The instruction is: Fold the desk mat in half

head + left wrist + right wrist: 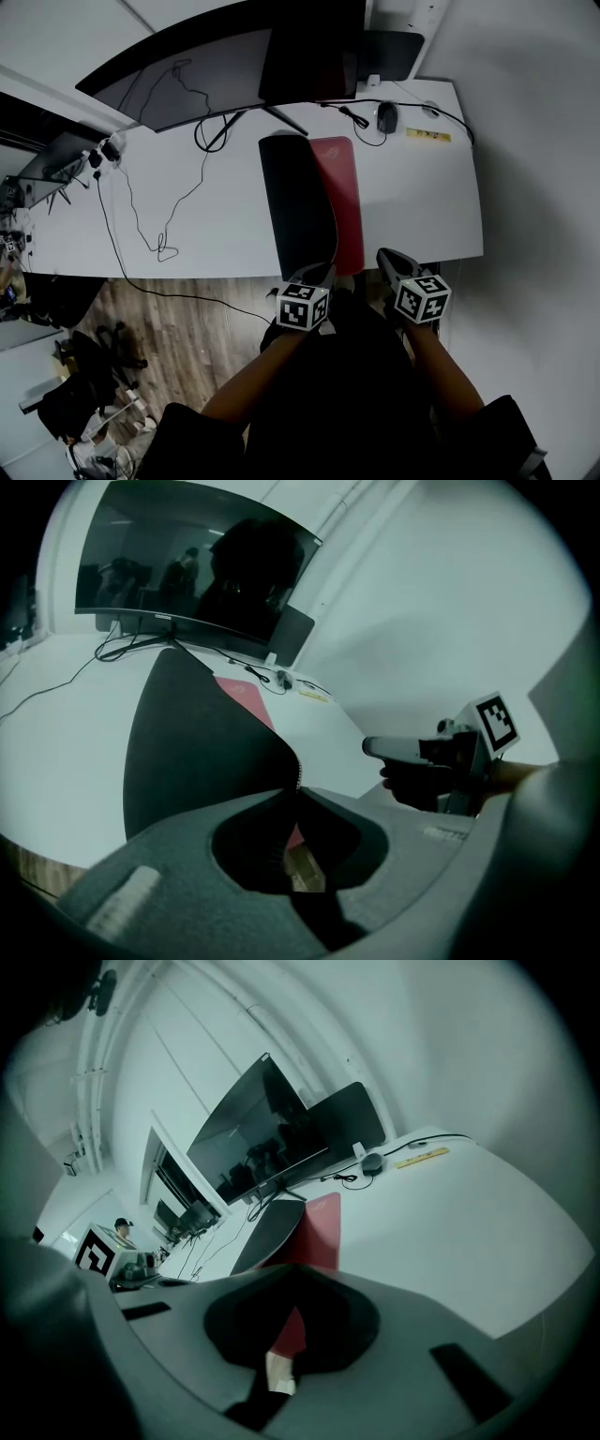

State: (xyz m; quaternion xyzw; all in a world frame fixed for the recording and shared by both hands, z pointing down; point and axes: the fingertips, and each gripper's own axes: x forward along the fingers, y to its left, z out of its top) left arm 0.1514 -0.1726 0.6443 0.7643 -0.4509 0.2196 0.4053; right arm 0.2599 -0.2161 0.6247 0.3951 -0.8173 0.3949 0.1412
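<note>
**DESK MAT: FOLD IN PROGRESS**

The desk mat (296, 202) lies on the white desk (206, 220). It runs from the foot of the curved monitor (216, 66) to the desk edge farthest from the monitor. One long half is turned over onto the other, black underside up. A strip of the red face shows beside it.

The left claw (319, 274) is clenched on the stitched mat edge at the end farthest from the monitor, and the black half curves up into it.

The right claw (385, 256) stands just beside the red strip at that same end. Its jaws appear pressed together on nothing, though the tips are dim.

A mouse (387, 116) sits on the desk near the monitor's foot.
</note>
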